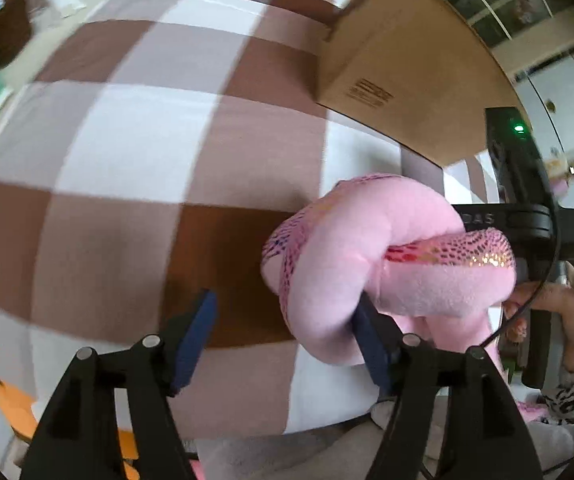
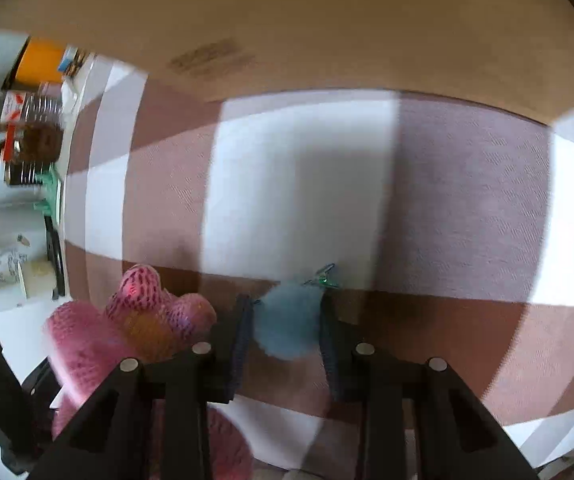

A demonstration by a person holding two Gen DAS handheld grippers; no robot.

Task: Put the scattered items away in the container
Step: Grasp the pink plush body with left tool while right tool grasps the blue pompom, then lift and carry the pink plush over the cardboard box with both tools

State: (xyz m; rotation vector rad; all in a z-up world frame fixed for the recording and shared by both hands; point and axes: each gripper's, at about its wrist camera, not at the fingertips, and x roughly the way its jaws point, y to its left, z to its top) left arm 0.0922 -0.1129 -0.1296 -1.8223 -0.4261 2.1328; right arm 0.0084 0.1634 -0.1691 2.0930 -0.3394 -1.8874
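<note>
My right gripper [image 2: 285,340] is closed on the fluffy blue pompom with a green clip [image 2: 287,322]; it is light and soft, so I squeeze its middle. My left gripper [image 1: 283,336] is half open beside the pink plush toy [image 1: 371,264], near the cardboard box [image 1: 407,60].

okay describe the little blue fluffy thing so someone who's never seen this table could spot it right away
Start at the big cardboard box on the brown-and-white checked tablecloth. In front of it, the right tool is shut on a blue pompom. Unlike the larger pink plush toy beside it, it carries a green clip.

checkered tablecloth [image 1: 127,152], cardboard box [image 1: 399,60] on it
</note>
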